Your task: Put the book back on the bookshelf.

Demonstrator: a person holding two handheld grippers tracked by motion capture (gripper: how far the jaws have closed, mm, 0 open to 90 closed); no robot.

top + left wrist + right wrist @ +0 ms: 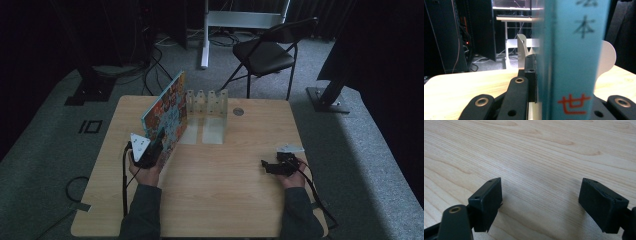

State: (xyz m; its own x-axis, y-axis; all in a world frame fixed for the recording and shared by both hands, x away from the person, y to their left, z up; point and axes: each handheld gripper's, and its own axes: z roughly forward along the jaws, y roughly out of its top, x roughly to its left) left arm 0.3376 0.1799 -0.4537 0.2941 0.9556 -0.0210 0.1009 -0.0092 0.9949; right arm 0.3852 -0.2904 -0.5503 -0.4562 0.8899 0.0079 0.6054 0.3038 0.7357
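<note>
- The left gripper (pixel 156 141) sits at the left side of the table (pixel 225 200), and its jaws are clamped on a book (pixel 166 111); no gap shows between the pads and the covers.
- In the left gripper view the book's teal spine (pixel 574 60) stands between the jaws, facing the camera, with dark characters near the top and red ones near the bottom. One black pad (pixel 531 75) lies flat against the cover at the left of the spine; the jaw on the other side is mostly hidden behind the book.
- From the high view, the book is upright on its edge, with its colourful patterned cover turned toward the table's left. Its long axis runs away from the jaws, slanting from the near left toward the far right, with the far end higher than the held end.
- Beyond the book's far end, just beside it, stands a white book rack (pixel 207 107) with upright dividers.
- The right gripper (pixel 268 166) lies low at the right side of the table, well apart from the book.
- Its jaws stand wide apart, with bare wood grain between the pads (pixel 486 203); they hold nothing and grip nothing.
</note>
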